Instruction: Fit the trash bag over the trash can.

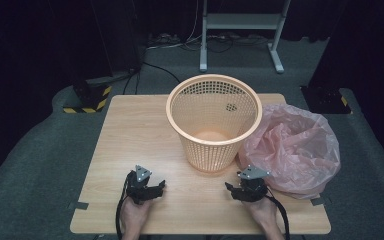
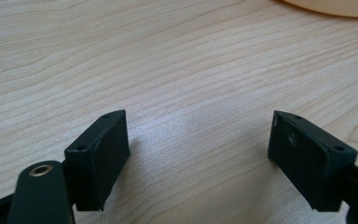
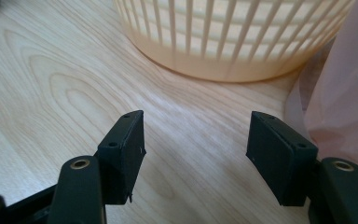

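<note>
Meanwhile, an orange mesh basket [image 1: 213, 120] is standing upright on the wooden counter [image 1: 130, 135], set toward the far edge and roughly midway between the left and right edges, and it is sitting empty with its open mouth facing up. Just beside it, a crumpled pink plastic bag [image 1: 295, 150] is lying along the counter's right edge, touching or nearly touching the basket's base. Near the front edge, a person is holding the left claw [image 1: 155, 189] toward the front-left area and the right claw [image 1: 232, 189] toward the front-right area, with both hands coming in over the front edge. In the left gripper view, the left claw [image 2: 198, 147] is resting released, its jaws spread wide over bare wood grain, with a sliver of the basket's base [image 2: 335, 7] showing at the top. In the right gripper view, the right claw [image 3: 196, 151] is likewise hanging released with nothing between its jaws, pointing at the basket's slatted lower wall [image 3: 228, 37], while the pink bag [image 3: 345, 98] is sitting close to its right-hand jaw.
</note>
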A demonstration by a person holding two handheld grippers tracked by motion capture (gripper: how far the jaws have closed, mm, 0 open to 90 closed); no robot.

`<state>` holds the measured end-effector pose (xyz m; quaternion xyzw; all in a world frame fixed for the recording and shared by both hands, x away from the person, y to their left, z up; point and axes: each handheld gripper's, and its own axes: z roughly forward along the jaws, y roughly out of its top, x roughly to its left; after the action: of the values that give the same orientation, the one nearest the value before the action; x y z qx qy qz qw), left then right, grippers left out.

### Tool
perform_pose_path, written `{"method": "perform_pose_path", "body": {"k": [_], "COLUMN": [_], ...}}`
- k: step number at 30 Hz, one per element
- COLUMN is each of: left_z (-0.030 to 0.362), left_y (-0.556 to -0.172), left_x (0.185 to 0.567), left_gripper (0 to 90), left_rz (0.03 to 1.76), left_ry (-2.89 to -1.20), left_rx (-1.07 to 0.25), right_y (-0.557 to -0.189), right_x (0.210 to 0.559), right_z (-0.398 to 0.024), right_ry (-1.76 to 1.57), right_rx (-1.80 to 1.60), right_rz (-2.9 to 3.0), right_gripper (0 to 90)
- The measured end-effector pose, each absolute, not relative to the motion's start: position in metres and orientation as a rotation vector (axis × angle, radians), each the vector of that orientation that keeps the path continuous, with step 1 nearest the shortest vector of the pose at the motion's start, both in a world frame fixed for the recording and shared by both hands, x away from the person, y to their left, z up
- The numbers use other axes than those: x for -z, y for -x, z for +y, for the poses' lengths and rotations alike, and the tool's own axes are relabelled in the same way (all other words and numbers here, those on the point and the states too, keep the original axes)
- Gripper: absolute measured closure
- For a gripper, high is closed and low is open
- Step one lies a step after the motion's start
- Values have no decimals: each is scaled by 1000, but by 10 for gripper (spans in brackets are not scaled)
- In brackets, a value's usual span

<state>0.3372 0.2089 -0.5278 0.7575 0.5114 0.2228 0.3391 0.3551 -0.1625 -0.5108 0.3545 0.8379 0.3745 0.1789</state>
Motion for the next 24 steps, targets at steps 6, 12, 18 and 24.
{"method": "perform_pose_path", "body": {"k": [6,12,18,24], "left_z": [209,209,209,209], "left_y": [-337,-337,-337,-337], "left_x": [528,528,528,528], "left_gripper": [204,204,206,205], "left_rz": [1332,1331,1332,1331], "left_ry": [-1973,-1973,-1973,-1974], "left_rx": [-581,-581,-581,-582], "right_y": [-355,-351,-349,-349], "right_x": [504,495,486,480], "right_z": [-163,-167,-170,-172], "right_ry": [-1008,-995,-1001,-1013], "right_rx": [-1111,-1138,-1164,-1176], "right_rz": [2359,2346,2327,2320], "right_gripper": [381,382,383,386]}}
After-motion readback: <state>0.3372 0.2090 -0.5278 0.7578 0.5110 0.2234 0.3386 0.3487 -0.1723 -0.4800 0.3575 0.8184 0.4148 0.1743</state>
